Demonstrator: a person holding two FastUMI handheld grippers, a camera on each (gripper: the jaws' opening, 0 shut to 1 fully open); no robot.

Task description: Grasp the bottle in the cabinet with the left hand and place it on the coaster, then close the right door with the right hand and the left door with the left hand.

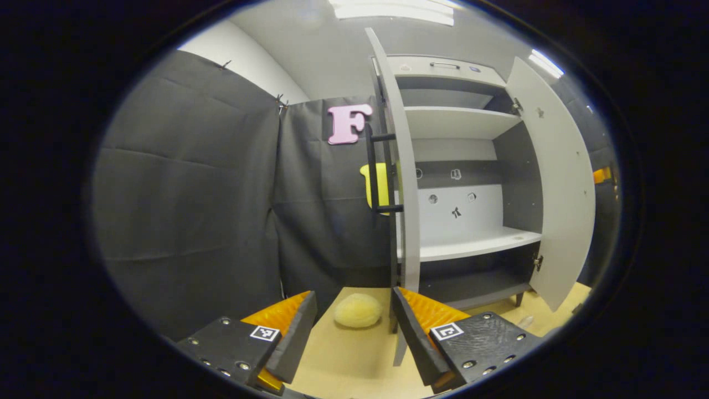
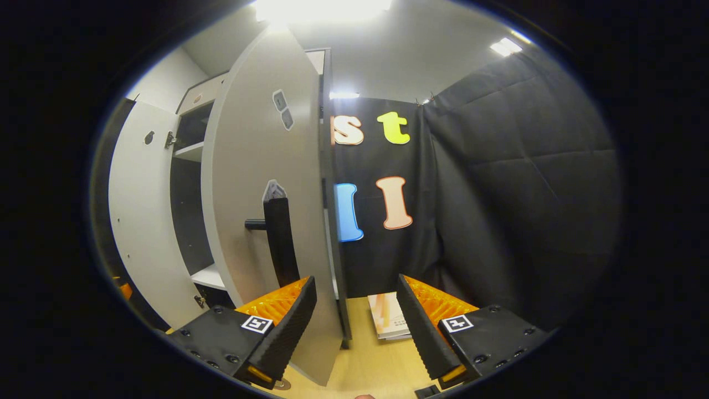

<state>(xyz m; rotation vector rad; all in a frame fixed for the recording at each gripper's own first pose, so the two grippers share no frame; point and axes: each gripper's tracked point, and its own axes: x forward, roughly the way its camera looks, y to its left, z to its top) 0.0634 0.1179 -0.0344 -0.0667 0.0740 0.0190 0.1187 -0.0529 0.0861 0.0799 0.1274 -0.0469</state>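
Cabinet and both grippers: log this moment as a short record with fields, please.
cabinet: both doors open; no bottle on the shelves that show
left door: open, edge toward camera, black bar handle
right door: open, black handle facing camera
left gripper: open, holding nothing
right gripper: open, holding nothing
tabletop: yellow sponge; booklet

- Cabinet (image 1: 460, 183) stands pale grey, shelves bare, on the wooden tabletop.
- Left door (image 1: 401, 183) swings wide open, edge-on, black bar handle (image 1: 376, 172) facing outward.
- Right door (image 1: 559, 183) hangs wide open, inner face showing.
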